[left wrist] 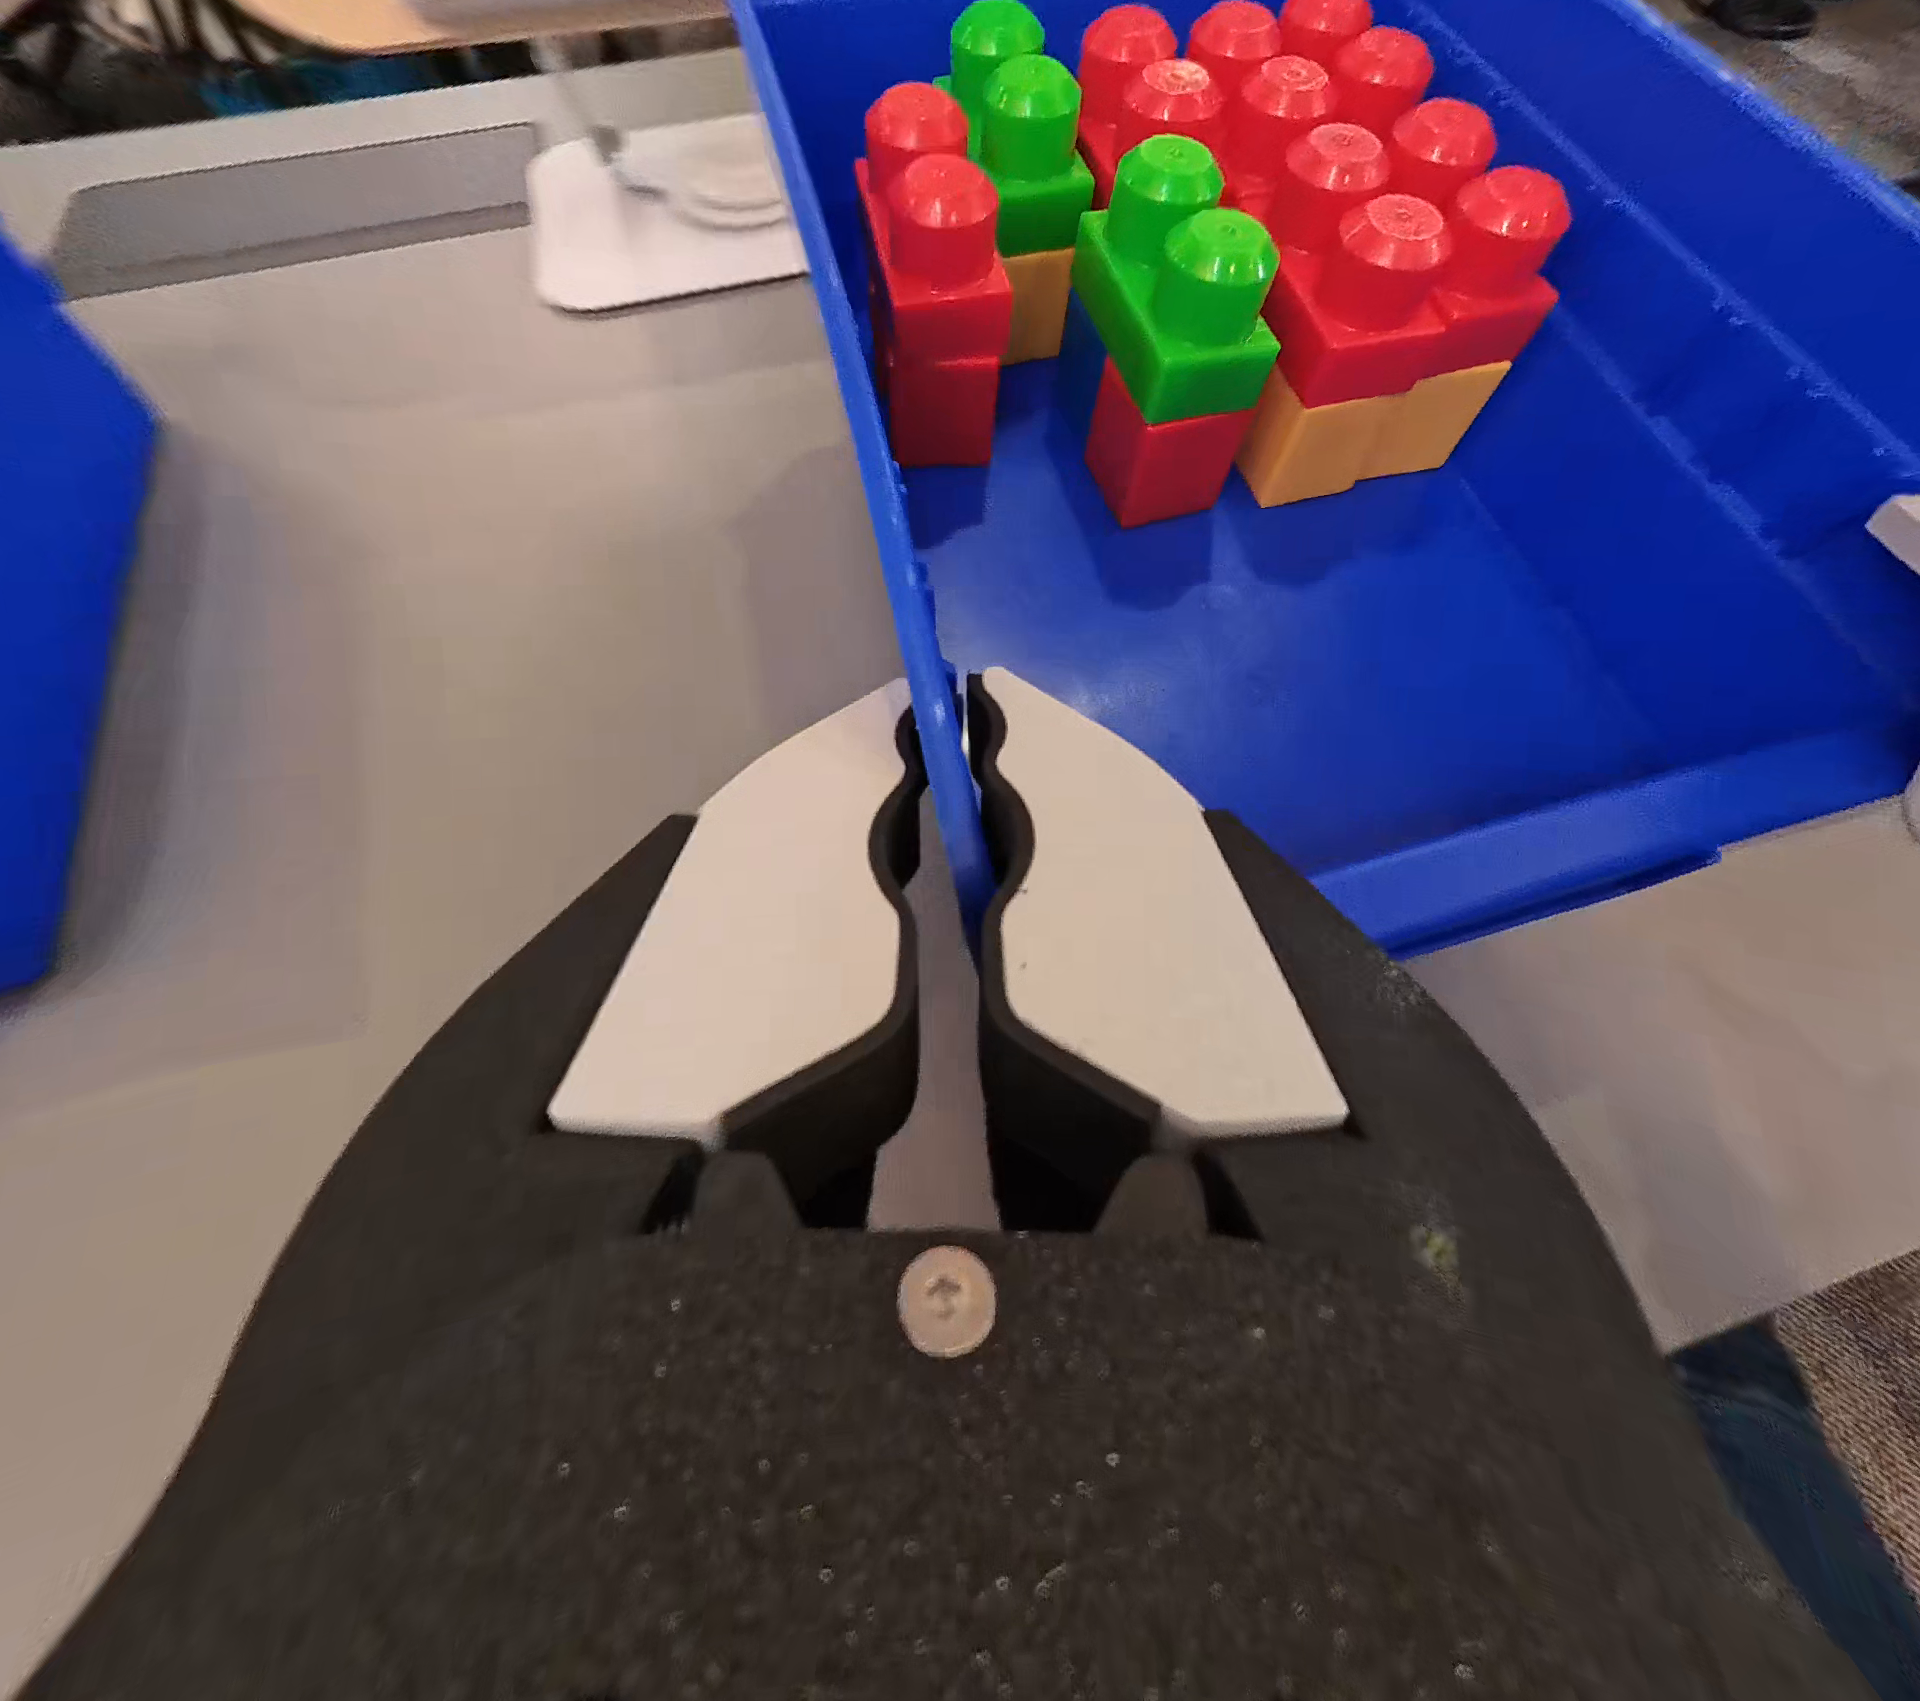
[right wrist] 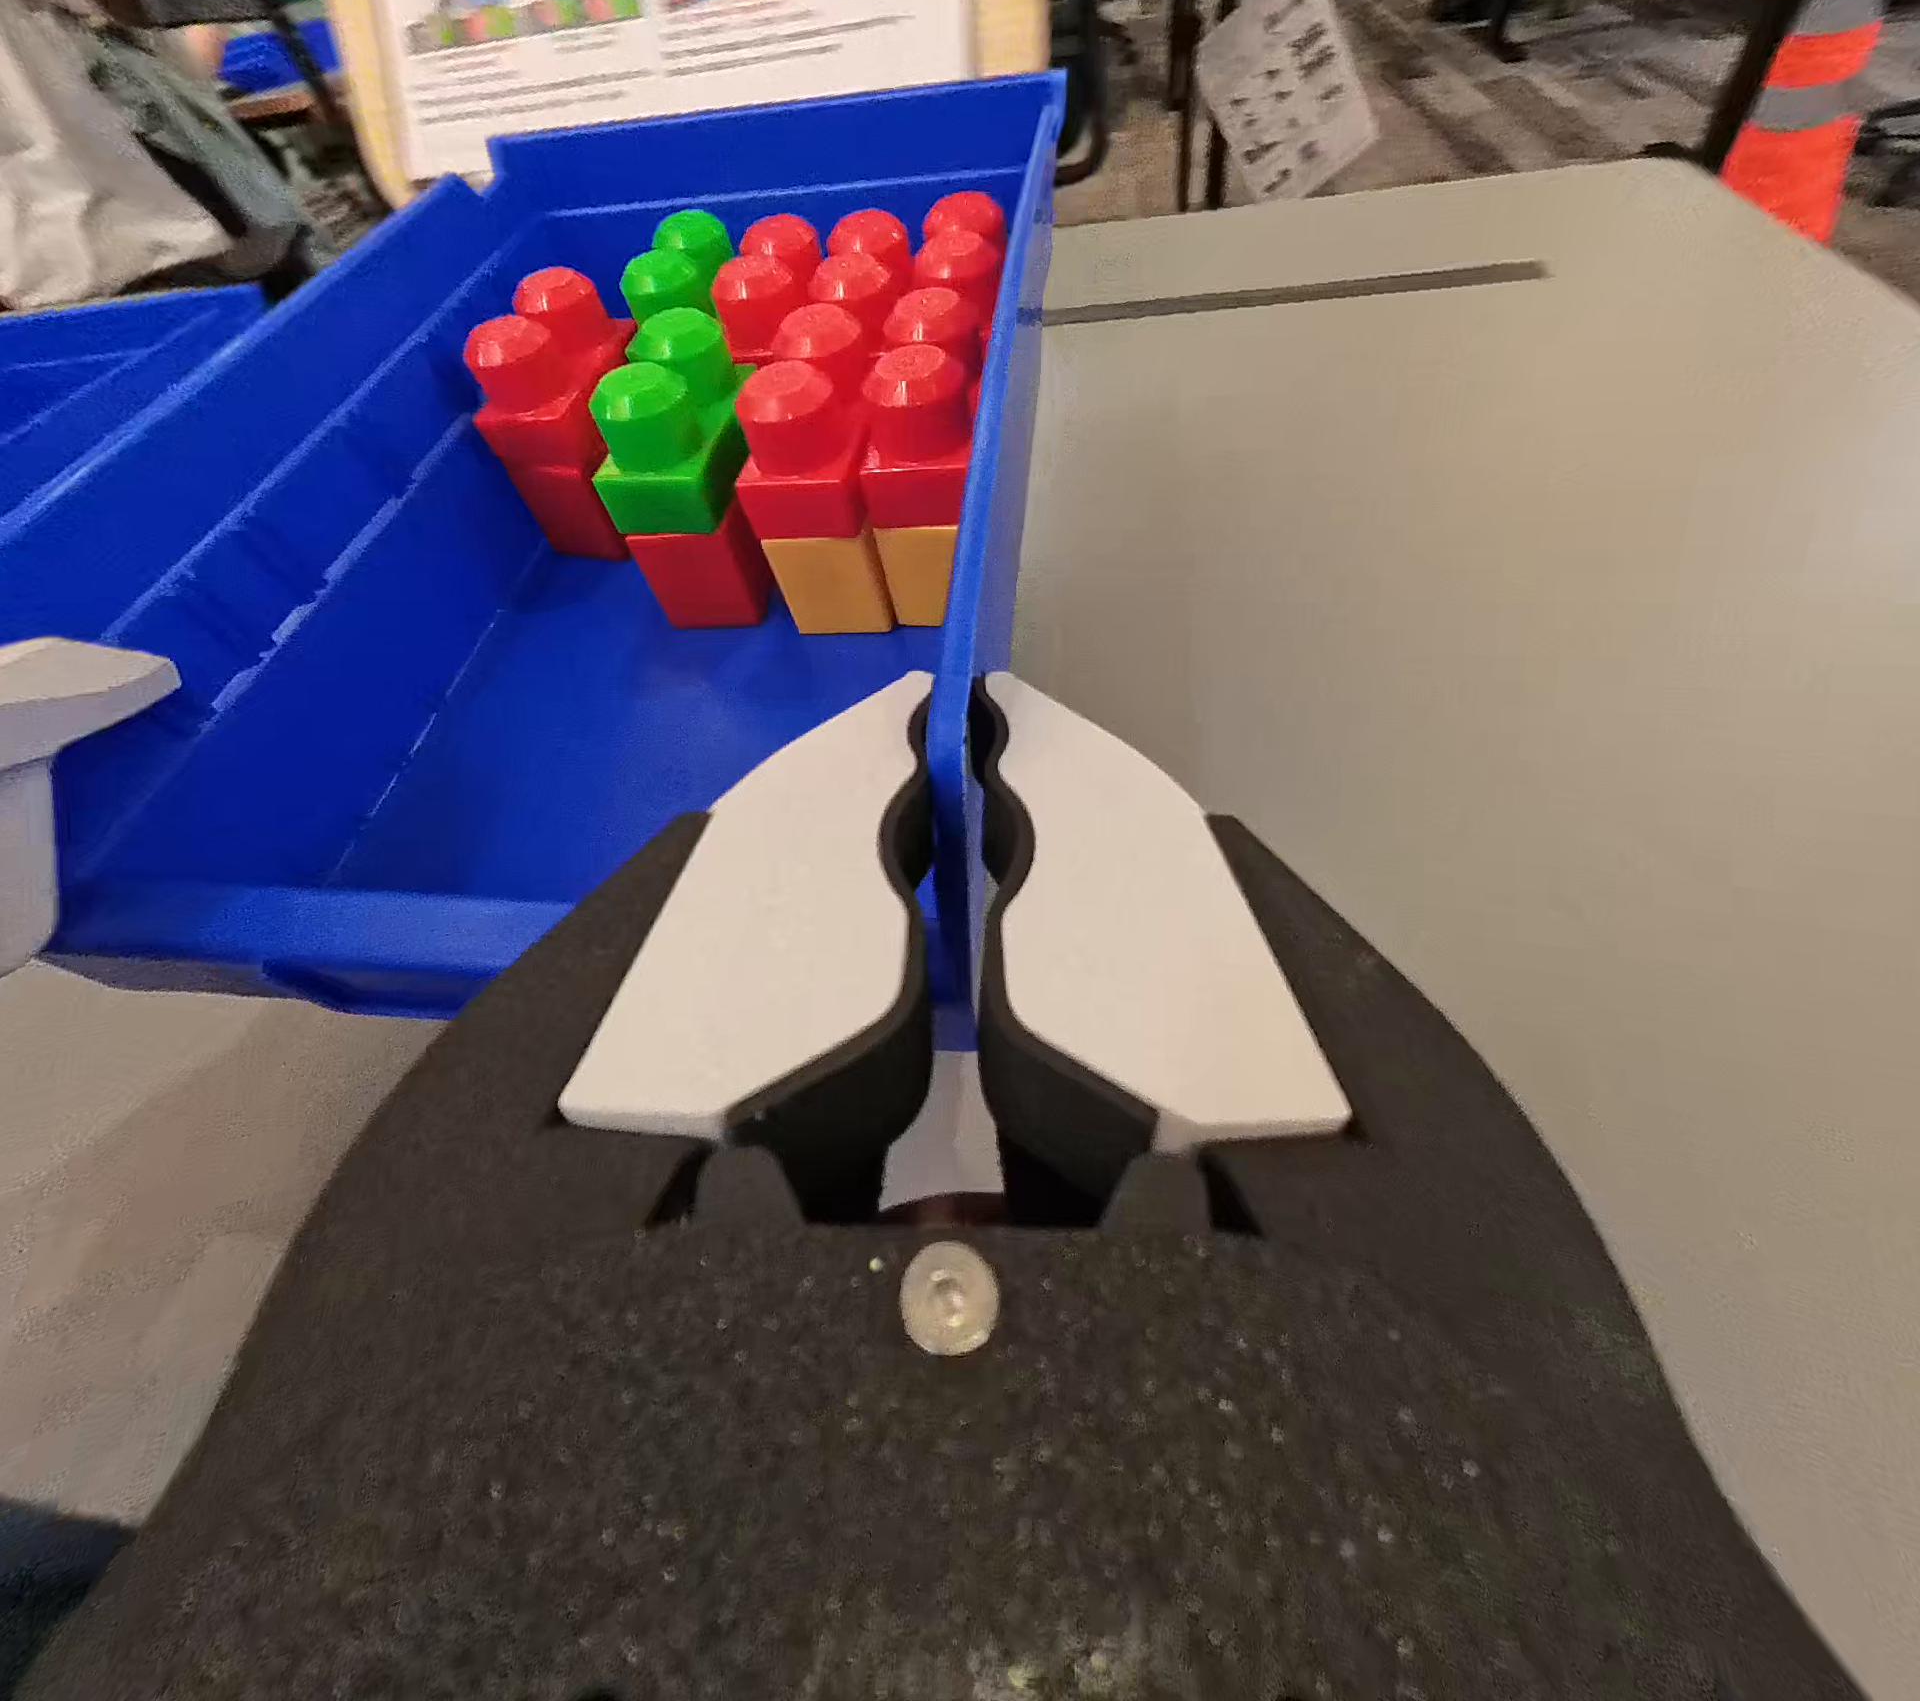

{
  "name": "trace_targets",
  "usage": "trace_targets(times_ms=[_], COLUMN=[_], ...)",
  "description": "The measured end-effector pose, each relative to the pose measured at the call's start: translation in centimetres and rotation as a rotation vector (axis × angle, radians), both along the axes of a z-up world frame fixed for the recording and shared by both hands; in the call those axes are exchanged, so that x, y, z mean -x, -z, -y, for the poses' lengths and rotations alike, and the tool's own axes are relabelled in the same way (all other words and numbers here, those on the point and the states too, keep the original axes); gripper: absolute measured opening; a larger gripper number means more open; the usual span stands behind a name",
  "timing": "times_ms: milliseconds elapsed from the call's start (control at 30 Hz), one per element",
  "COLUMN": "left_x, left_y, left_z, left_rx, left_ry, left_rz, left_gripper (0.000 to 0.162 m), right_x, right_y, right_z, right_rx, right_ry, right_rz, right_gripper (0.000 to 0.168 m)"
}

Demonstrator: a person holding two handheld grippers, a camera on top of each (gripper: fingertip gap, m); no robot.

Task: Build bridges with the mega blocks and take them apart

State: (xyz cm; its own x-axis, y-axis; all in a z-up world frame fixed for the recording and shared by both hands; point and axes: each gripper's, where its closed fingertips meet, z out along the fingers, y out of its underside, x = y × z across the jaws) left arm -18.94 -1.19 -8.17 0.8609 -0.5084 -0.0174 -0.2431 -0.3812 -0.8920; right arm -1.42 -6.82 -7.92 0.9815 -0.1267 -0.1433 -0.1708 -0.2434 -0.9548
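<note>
Grey bench, matte top with a dark slot near the far edge. Blue bin on it; whether the bin rests flat or is lifted, cannot tell. Second blue bin just beside, on the left. White stand base at the far side.

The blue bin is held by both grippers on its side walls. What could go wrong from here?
1. The left gripper and right gripper each pinch only a thin wall of the blue bin; uneven pulling might twist or drop it.
2. The stacked blocks stand loose at the far end and could topple if the bin tilts.
</note>
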Motion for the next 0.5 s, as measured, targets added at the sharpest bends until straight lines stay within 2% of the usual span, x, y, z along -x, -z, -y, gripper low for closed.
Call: trace_targets(times_ms=[267, 500], left_x=[14.2, 19.2], left_y=[2.1, 3.9], left_z=[-0.7, -2.7], left_rx=[0.037, 0.044], left_ry=[-0.192, -0.239], left_rz=[-0.018, -0.032], left_gripper=[0.005, 0.004], right_x=[13.4, 18.0], right_y=[1.8, 4.1], right_z=[-4.8, -7.2], right_rx=[0.065, 0.086], right_ry=[-0.182, -0.225], right_rz=[-0.001, 0.001], right_gripper=[0.003, 0.004])
